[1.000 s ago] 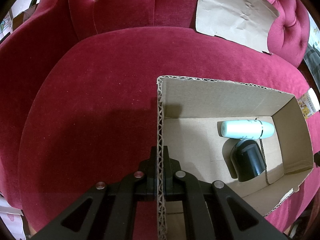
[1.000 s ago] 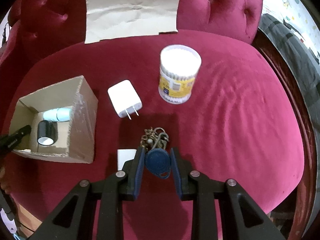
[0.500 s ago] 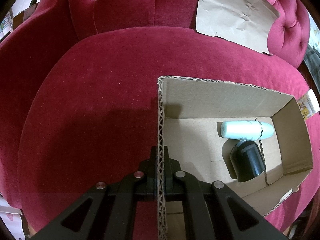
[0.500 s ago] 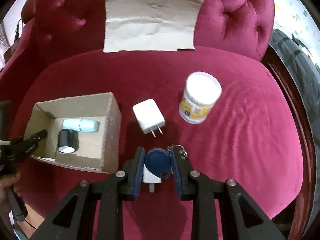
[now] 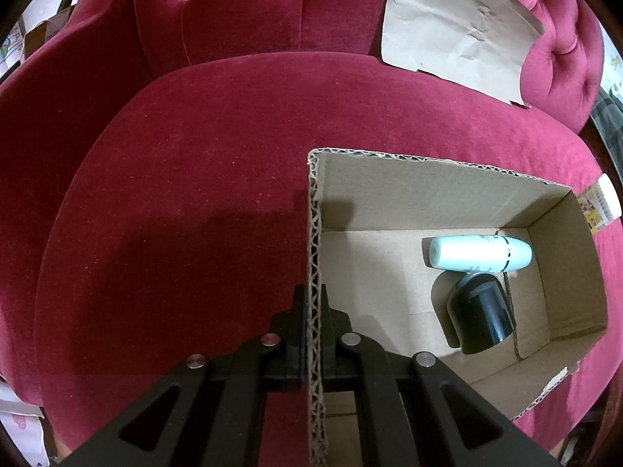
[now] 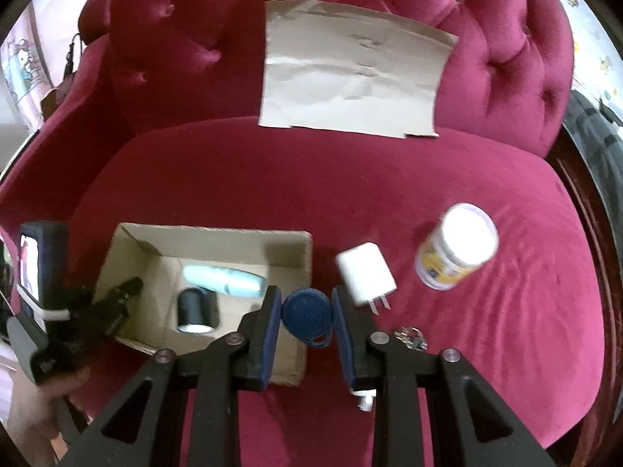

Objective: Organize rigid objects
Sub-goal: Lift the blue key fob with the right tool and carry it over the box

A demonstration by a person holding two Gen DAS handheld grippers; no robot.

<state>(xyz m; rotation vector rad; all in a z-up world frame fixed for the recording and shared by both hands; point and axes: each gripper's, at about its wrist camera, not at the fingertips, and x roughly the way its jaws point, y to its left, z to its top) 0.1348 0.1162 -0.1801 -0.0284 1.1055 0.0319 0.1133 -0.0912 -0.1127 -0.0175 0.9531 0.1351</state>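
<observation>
so, two items lie in the cardboard box (left gripper clamped on its wall); right gripper pinches the blue key fob, white charger and swab jar remain center-right.

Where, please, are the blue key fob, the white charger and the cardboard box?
blue key fob [image 6: 307, 313]: right wrist view, middle of its disc.
white charger [image 6: 364, 274]: right wrist view, its top face.
cardboard box [image 5: 428, 190]: left wrist view, far inner wall.

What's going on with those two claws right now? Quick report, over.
Left claw clamped on cardboard box wall. Right claw gripping blue key fob, near the box. Nothing blocking.
</observation>
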